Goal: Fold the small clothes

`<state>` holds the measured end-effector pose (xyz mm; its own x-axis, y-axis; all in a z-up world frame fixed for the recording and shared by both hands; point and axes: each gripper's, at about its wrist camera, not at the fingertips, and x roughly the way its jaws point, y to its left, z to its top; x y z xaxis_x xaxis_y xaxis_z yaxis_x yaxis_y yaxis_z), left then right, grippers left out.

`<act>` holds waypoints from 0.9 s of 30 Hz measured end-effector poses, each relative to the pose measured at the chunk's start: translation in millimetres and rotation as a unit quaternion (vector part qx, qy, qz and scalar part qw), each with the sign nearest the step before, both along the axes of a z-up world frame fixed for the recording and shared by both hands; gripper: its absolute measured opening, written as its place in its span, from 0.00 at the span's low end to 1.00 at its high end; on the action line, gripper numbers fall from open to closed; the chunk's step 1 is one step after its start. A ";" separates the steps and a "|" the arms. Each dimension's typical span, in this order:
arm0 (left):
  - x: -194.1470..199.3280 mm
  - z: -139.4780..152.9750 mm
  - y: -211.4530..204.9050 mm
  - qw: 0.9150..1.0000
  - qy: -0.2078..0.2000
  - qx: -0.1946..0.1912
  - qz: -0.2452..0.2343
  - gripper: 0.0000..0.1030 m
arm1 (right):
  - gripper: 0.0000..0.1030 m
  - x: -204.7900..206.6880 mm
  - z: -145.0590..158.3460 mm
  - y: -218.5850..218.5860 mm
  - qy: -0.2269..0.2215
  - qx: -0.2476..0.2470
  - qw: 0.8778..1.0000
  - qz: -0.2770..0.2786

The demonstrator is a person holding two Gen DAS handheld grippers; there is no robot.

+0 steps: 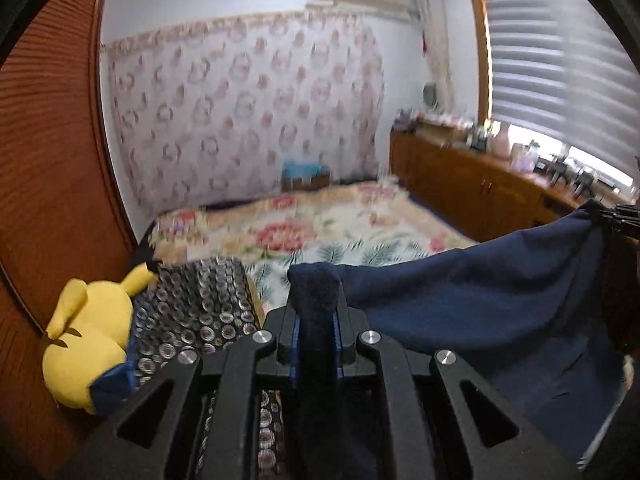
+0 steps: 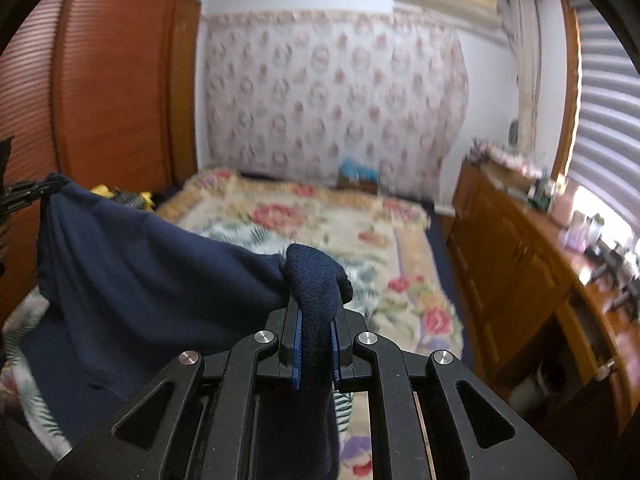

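Both grippers are up in the air with a navy blue garment (image 1: 472, 300) stretched between them above the bed (image 1: 320, 232). The left gripper (image 1: 316, 316) has its jaws pinched tight on a bunched corner of the cloth, which pokes up between them in a rounded nub. Over on the other side, the right gripper (image 2: 316, 320) does the same: jaws closed hard on the opposite corner, fabric bulging out over the top. In the left wrist view the right gripper's tip shows at the far right edge, clamping the cloth's corner. The garment sags in a shallow curve between the two grips and hangs down below them, clear of the floral bedspread (image 2: 320, 232). A yellow plush toy (image 1: 88, 332) lies beside a patterned cushion (image 1: 192, 312) at the bed's left side, against the wooden wardrobe (image 1: 52, 160). A wooden dresser (image 2: 520, 264) runs under the window blinds (image 2: 608, 92).
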<state>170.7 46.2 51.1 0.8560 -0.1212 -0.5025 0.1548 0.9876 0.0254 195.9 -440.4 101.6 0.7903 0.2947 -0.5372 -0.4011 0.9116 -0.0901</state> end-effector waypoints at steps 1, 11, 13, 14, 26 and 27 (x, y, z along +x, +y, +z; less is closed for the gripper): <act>5.4 -5.1 -3.3 1.000 0.005 0.002 0.001 0.09 | 0.07 12.8 -12.6 0.4 0.010 -0.002 1.000 -0.004; 25.3 -16.1 -16.0 0.998 0.055 0.004 -0.010 0.25 | 0.26 60.4 -60.5 -5.2 0.057 -0.002 0.996 -0.075; 14.1 -14.8 -18.5 0.999 0.048 0.012 -0.011 0.38 | 0.29 55.3 -54.9 -4.3 0.050 -0.004 0.995 -0.080; 7.9 -14.0 -18.7 0.999 0.046 0.011 -0.013 0.42 | 0.33 50.1 -53.3 -5.0 0.049 -0.004 0.996 -0.075; -66.7 -50.9 -8.8 0.995 0.086 -0.024 -0.034 0.56 | 0.51 -29.4 -96.0 -3.1 0.109 0.016 0.992 -0.057; -69.8 -58.5 -6.0 0.995 0.093 -0.025 -0.031 0.56 | 0.51 -34.5 -101.4 -2.4 0.117 0.019 0.992 -0.053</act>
<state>101.0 40.3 -7.4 0.7388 -0.2005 -0.6434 0.2131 0.9752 -0.0592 161.4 -442.8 0.1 0.6725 0.2400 -0.7001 -0.3089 0.9506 0.0292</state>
